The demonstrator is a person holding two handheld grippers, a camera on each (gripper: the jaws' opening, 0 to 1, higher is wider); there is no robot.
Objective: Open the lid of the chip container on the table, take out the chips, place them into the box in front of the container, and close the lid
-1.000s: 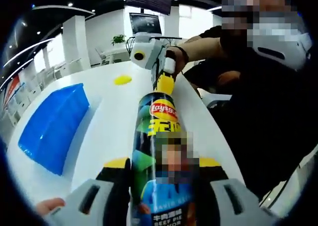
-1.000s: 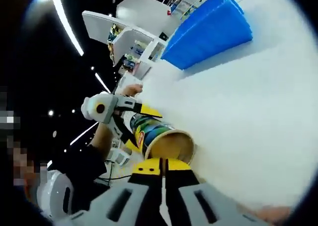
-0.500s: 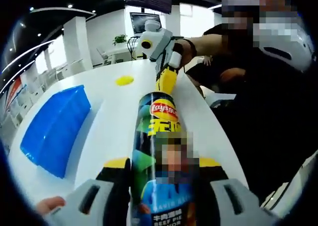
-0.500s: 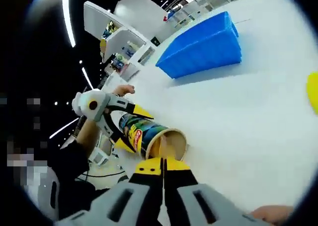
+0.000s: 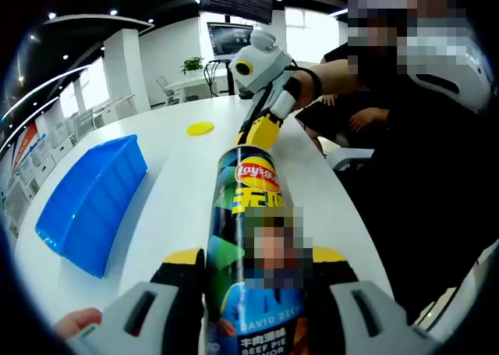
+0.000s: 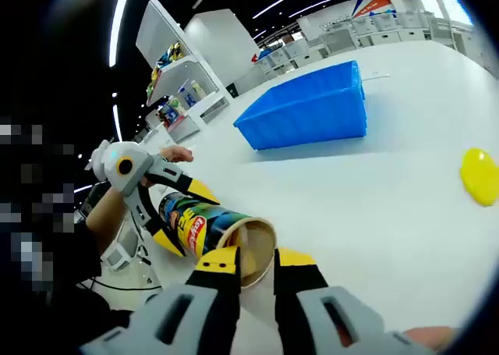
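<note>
The white table (image 6: 405, 238) carries everything, and the person seated beside it is you, the operator. The blue box (image 5: 90, 203) sits on the table to one side of the can, well apart from it; the right gripper view places it (image 6: 308, 109) on the far side of the bare tabletop.

Your chip can (image 5: 253, 246) lies tipped, off the vertical, with its body running away from the left camera. In the right gripper view its open mouth (image 6: 245, 250) faces the camera (the interior shows pale; whether chips sit inside cannot be told).

Your left gripper (image 5: 253, 265) has its jaws clamped on either side of the can's lower body, yellow-tipped pads against the printed wall. It appears in the right gripper view (image 6: 168, 214) gripping the can from the far end.

Your right gripper (image 6: 256, 261) has its jaws slightly parted, with the can's rim between the tips. In the left gripper view it (image 5: 261, 129) meets the can's far end.

The yellow lid (image 6: 479, 175) lies flat on the table, well apart from the can (image 5: 200, 128).
</note>
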